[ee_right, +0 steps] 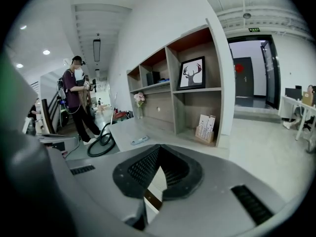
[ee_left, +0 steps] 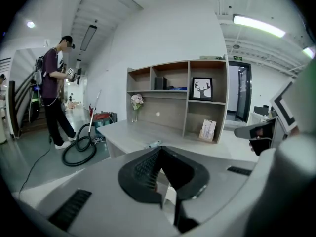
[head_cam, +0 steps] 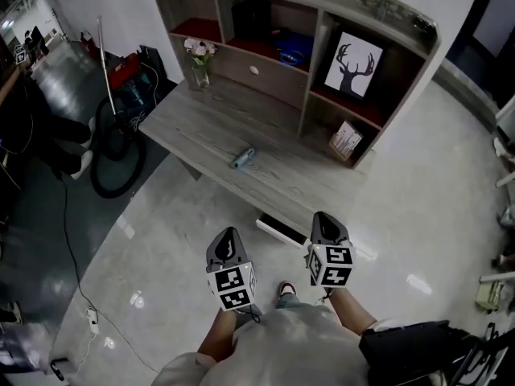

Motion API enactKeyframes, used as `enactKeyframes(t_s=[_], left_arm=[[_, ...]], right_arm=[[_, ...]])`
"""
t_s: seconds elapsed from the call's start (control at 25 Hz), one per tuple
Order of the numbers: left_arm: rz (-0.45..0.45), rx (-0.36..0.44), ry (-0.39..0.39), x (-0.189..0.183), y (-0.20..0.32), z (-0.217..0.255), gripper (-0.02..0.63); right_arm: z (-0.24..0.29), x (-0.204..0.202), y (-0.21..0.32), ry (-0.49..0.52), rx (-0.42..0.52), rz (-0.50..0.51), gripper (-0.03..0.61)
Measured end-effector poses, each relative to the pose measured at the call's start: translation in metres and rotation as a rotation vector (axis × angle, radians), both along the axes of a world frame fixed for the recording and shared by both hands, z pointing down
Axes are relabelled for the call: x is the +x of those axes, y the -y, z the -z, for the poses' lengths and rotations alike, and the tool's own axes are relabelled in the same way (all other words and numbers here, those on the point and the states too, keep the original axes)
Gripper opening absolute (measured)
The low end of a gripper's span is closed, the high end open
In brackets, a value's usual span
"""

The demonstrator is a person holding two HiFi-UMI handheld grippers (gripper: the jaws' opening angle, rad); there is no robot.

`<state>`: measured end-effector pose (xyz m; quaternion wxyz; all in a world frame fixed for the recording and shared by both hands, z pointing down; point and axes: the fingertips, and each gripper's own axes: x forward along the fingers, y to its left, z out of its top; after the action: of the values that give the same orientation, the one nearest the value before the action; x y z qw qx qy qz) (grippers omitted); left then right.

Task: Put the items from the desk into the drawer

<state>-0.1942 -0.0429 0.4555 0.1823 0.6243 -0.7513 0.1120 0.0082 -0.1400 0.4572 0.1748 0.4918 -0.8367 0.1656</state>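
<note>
A small blue-grey item [head_cam: 242, 158] lies alone on the grey wooden desk [head_cam: 201, 127]; it also shows as the item [ee_left: 154, 143] in the left gripper view and the item [ee_right: 139, 140] in the right gripper view. The drawer [head_cam: 257, 71] with a round knob sits shut in the hutch behind it. My left gripper [head_cam: 229, 233] and right gripper [head_cam: 323, 217] hang side by side over the floor, short of the desk's front edge. The jaws of both meet at their tips with nothing between them.
On the desk stand a vase of flowers [head_cam: 199, 59] and a card stand [head_cam: 345, 141]; a deer picture [head_cam: 354, 63] fills one hutch shelf. A black hose loop [head_cam: 117, 163] and a red vacuum [head_cam: 125, 71] lie left of the desk. A person [ee_left: 52, 98] stands far left.
</note>
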Motion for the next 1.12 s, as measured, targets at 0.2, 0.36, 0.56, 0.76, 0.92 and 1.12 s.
enactKeyframes(t_s=[0.2,0.36,0.56,0.76,0.92,1.12], left_arm=[[-0.126,0.026,0.003,-0.019,0.046,0.012,-0.003],[-0.193,0.041,-0.005,-0.036,0.073,0.016,-0.003],[-0.268,0.031,-0.023,-0.047,0.092,0.011,-0.003],[-0.332,0.039,-0.034,-0.048,0.105,0.012,-0.003],[-0.380,0.029,-0.042,-0.043,0.109,0.010,-0.003],[-0.429,0.010,-0.037,-0.035,0.112,0.001,-0.003]], right_arm=[[0.008,-0.015,0.015,-0.002,0.007,-0.105,-0.002],[0.016,-0.033,0.024,0.002,0.022,-0.163,-0.002],[0.013,-0.042,0.024,0.000,0.016,-0.237,-0.002],[0.013,-0.039,0.021,-0.006,0.013,-0.308,-0.002],[0.015,-0.034,0.016,-0.004,0.010,-0.359,-0.002],[0.003,-0.030,0.006,-0.007,-0.012,-0.390,-0.002]])
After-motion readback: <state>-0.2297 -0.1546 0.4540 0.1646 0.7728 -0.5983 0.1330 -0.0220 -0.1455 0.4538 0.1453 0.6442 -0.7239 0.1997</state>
